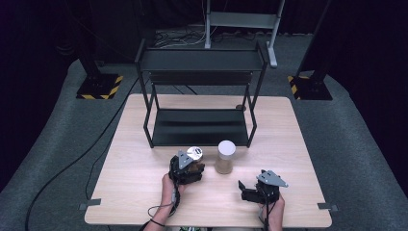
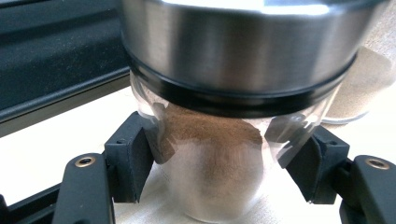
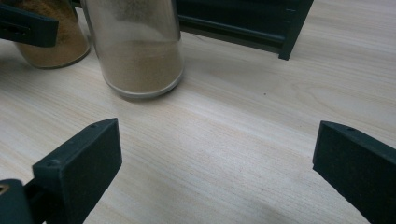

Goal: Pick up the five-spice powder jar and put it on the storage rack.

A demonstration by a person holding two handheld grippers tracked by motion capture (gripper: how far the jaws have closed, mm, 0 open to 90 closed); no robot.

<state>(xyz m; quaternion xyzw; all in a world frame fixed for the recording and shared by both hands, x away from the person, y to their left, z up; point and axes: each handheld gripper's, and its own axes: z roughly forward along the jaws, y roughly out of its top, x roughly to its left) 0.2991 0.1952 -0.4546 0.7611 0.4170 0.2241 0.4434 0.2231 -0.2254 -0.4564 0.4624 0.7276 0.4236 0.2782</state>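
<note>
From above, my left gripper [image 1: 188,169] clamps a steel-lidded spice jar [image 1: 194,155] on the table [image 1: 134,168], in front of the black rack [image 1: 199,126]. Left gripper view: pads [image 2: 135,158] press the glass (brown powder inside). Right gripper view: my right gripper [image 3: 215,163] gapes, holding nothing, near a second jar [image 3: 137,51]
</note>
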